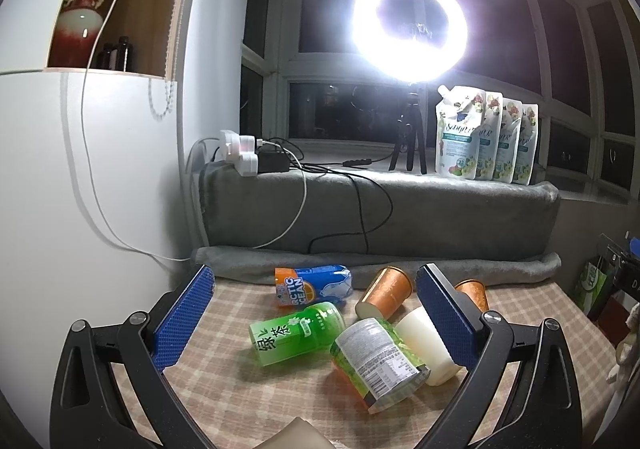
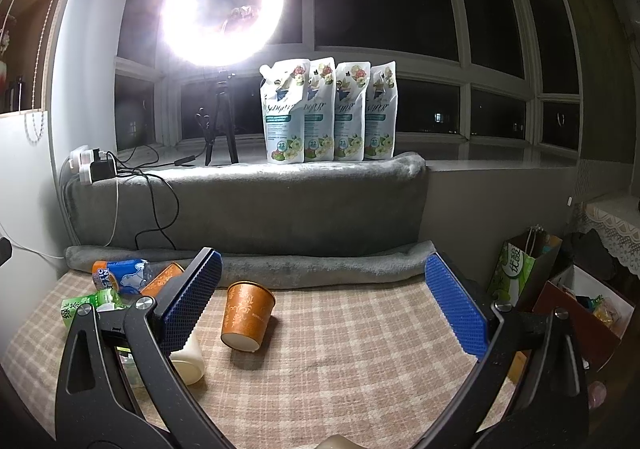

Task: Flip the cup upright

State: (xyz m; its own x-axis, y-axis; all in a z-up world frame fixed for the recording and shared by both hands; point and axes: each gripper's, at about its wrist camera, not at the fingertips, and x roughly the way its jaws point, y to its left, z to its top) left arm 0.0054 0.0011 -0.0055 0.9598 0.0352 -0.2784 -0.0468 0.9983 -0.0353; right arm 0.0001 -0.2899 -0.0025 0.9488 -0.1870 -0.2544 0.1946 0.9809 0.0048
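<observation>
Checked cloth [image 2: 340, 361] bears a tipped orange cup [image 2: 247, 316], likely light, crushable paper, best pinched gently mid-wall; both grippers, left [image 1: 316, 313] and right [image 2: 324, 305], gape wide, empty.

- Night; dark window panes [image 2: 384, 5] in pale frames
- Ring light [image 1: 410, 27] on a black tripod [image 1: 410, 137], glaring; stands on the sill
- Grey blanket [image 2: 296, 205] draped over the ledge
- White cabinet [image 1: 36, 177] at left; open shelf holds a red vase [image 1: 82, 17]
- Checked cloth [image 2: 344, 353] covers the tabletop
</observation>
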